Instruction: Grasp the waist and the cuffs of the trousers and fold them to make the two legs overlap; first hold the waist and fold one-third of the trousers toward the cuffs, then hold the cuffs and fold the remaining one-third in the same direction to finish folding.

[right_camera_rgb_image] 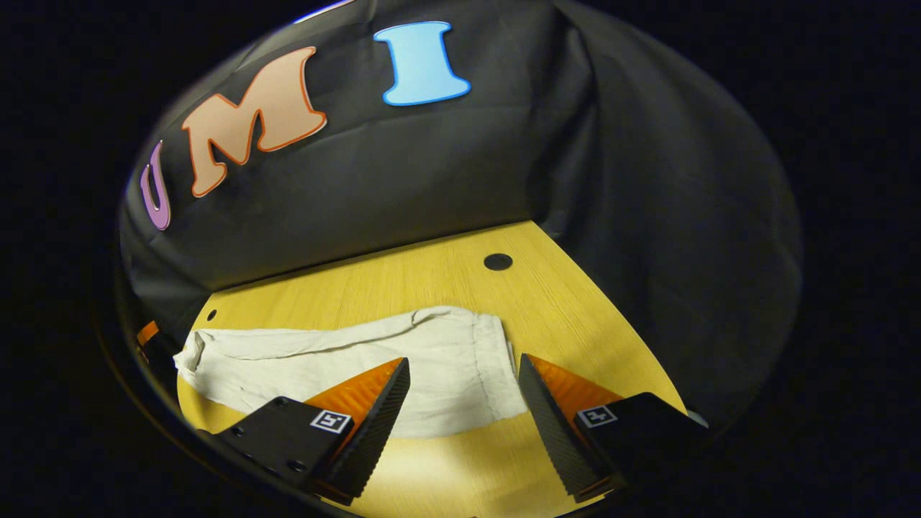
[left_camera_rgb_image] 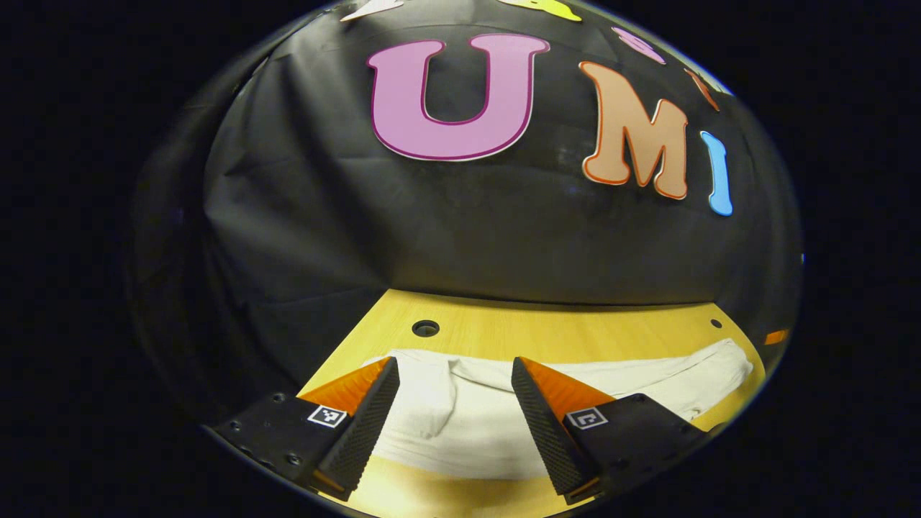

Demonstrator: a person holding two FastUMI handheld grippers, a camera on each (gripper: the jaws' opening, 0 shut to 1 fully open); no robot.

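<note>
White trousers (left_camera_rgb_image: 504,424) are laid flat across a yellow wooden table (left_camera_rgb_image: 575,331), stretched lengthwise from side to side, with the booth's black cloth wall (left_camera_rgb_image: 432,230) hanging behind. In the left gripper view, the left gripper (left_camera_rgb_image: 455,370) is held above the near edge of the cloth, jaws spread wide with nothing between them; one end of the garment, creased and bunched, is seen in the gap, and the rest is seen running off to the right. A round hole (left_camera_rgb_image: 425,328) is noted in the tabletop beyond the fabric. In the right gripper view, the right gripper (right_camera_rgb_image: 464,367) is likewise held over the near edge of the trousers (right_camera_rgb_image: 360,367), jaws spread and empty; the squarer end of the garment lies between the fingers, and the far end is crumpled at the left. Neither gripper is seen touching the cloth
</note>
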